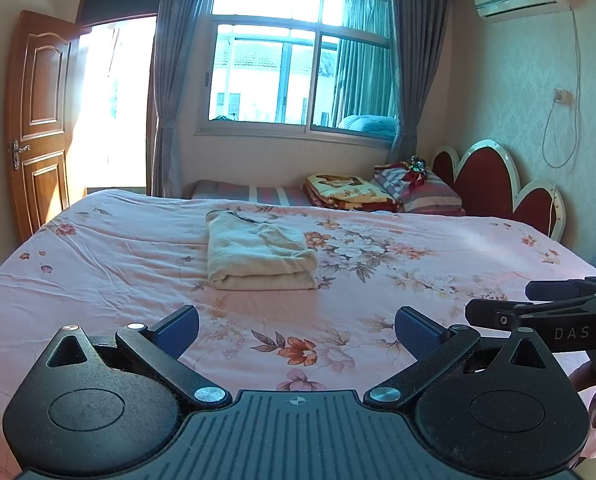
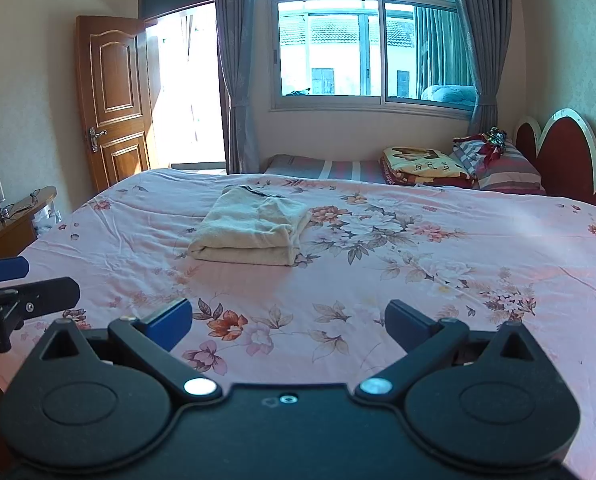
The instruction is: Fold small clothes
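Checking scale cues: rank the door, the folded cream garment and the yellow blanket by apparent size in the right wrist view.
1. door
2. folded cream garment
3. yellow blanket, though it lies farther away, so this ranking is unsure.

1. The left wrist view looks low along the open left gripper across the bed toward the window, upper centre.
2. The right wrist view faces the same way past the right gripper.
3. Both share the folded cloth at mid-frame, well ahead; each catches the other gripper at its edge.
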`<action>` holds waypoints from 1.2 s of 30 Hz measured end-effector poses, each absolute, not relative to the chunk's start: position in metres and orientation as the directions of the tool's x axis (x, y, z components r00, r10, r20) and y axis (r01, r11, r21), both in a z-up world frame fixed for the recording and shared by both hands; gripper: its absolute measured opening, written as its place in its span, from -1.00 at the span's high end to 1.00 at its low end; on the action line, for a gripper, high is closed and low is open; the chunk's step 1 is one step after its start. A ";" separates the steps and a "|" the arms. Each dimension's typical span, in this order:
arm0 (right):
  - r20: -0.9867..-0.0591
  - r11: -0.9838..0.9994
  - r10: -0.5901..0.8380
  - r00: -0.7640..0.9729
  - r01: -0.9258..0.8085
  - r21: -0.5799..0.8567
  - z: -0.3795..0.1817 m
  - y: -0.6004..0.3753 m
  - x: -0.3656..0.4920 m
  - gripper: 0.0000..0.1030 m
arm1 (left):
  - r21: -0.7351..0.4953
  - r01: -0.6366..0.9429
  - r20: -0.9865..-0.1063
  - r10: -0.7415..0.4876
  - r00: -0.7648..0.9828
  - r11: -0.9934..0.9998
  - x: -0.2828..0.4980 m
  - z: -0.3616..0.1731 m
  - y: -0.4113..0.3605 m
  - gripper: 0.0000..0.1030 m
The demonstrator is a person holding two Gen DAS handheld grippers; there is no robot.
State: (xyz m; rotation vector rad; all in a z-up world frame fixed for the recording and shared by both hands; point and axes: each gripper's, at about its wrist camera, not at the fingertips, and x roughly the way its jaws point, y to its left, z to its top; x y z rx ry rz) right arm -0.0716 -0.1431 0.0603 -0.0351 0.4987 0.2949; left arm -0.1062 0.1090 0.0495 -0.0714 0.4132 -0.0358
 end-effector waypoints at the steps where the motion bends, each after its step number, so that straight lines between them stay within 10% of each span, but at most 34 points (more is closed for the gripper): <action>1: -0.476 0.957 0.269 0.837 -0.287 0.038 0.060 -0.143 -0.071 -0.98 | -0.077 0.021 -0.400 -0.051 0.915 0.997 -0.106 0.050 0.109 -1.00; 36: -0.475 0.954 0.280 0.834 -0.297 0.041 0.060 -0.147 -0.071 -0.98 | -0.053 0.022 -0.390 -0.041 0.920 0.998 -0.104 0.051 0.108 -1.00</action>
